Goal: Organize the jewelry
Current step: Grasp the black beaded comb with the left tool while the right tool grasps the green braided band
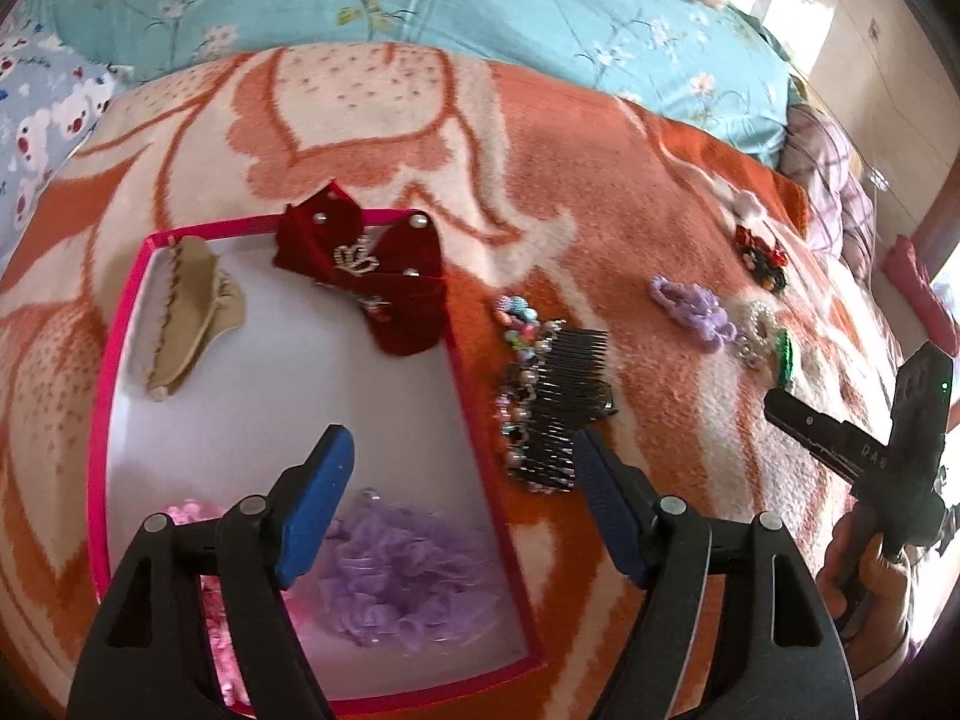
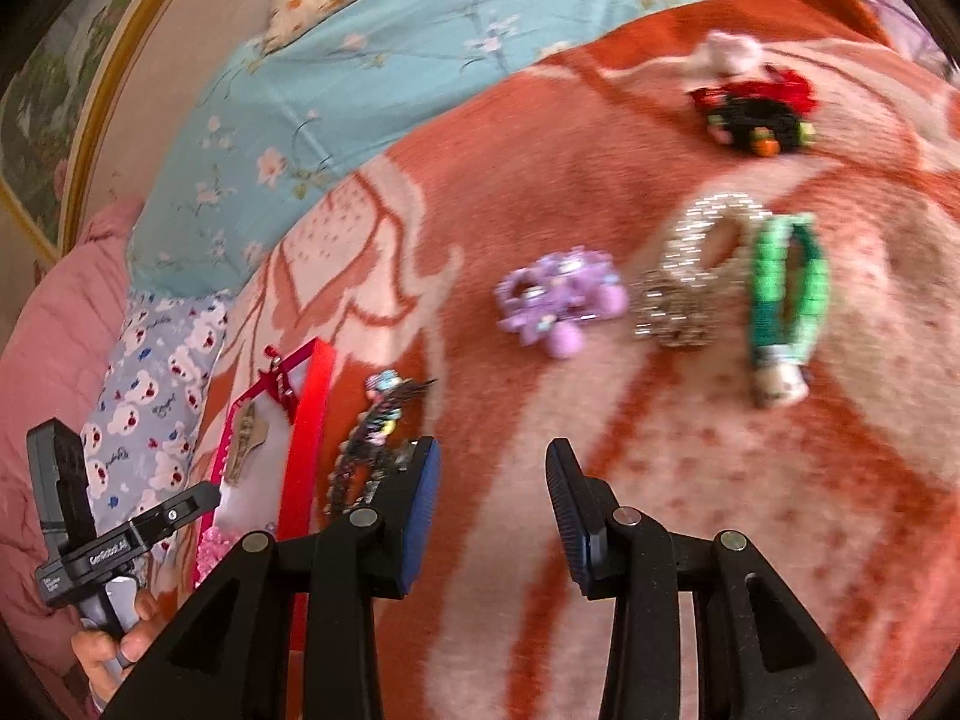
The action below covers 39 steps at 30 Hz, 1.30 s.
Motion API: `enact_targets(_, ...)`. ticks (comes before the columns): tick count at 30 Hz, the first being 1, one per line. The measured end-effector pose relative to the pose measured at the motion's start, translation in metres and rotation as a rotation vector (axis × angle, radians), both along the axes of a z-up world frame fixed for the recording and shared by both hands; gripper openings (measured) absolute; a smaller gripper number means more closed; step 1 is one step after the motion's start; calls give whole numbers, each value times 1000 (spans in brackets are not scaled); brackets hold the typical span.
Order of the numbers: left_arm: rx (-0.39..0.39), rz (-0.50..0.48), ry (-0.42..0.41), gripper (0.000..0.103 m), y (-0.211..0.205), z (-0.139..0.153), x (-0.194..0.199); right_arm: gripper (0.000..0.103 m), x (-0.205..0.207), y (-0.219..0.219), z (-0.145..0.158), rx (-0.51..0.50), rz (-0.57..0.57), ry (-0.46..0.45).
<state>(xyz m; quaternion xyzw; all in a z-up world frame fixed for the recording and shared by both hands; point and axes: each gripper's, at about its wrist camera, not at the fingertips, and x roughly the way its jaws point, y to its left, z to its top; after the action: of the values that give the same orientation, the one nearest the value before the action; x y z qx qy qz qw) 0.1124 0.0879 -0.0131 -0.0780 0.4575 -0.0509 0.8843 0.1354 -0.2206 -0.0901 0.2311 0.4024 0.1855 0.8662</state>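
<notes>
A pink-rimmed white tray point(image 1: 123, 324) lies on an orange blanket. It holds a red velvet bow point(image 1: 372, 264), a beige clip point(image 1: 192, 312), a purple scrunchie point(image 1: 390, 576) and a pink one point(image 1: 186, 513). My left gripper point(image 1: 459, 504) is open and empty above the tray's right rim. A black beaded comb point(image 1: 558, 402) lies just right of the tray. My right gripper point(image 2: 492, 516) is open and empty over the blanket. Beyond it lie a purple hair tie point(image 2: 558, 294), a silver beaded bracelet point(image 2: 696, 276), a green bracelet point(image 2: 786, 294) and a red-black hair tie point(image 2: 762, 108).
A blue floral quilt point(image 1: 420, 6) and a bear-print pillow point(image 2: 156, 396) border the blanket at the back. A pink cushion point(image 2: 54, 324) lies at the left. The comb point(image 2: 372, 450) and tray rim point(image 2: 309, 420) show left of my right gripper.
</notes>
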Motion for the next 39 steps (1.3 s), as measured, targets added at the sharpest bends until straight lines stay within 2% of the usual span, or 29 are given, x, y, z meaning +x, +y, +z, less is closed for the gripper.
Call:
enact_targets(5,7,-46,8,76,-18,-2,3,39,-6,-27,4,-29,-58,-15)
enact_targets(13,66,-143,45,76,-53,-17,21,39,0,-63,9,-117,-170,-12)
enact_targets(17,104,-172,66,76,-62,-26,35,40,12,-69,3,-150,-187,16)
enact_targets(21,183,-200,80,78,-74,-35,52,40,25,-68,-6,-164,-177,41)
enact_targets(25,217,-211,113,79,-80,-47,65,40,30,-67,-12,-169,-173,49)
enact_targets(31,220,-238,172,79,-91,-66,78,40,35,-68,-14,-157,-169,45)
enact_targets(39,188,-251,170,79,-92,-69,82,39,37,-69,-15,-152,-172,40)
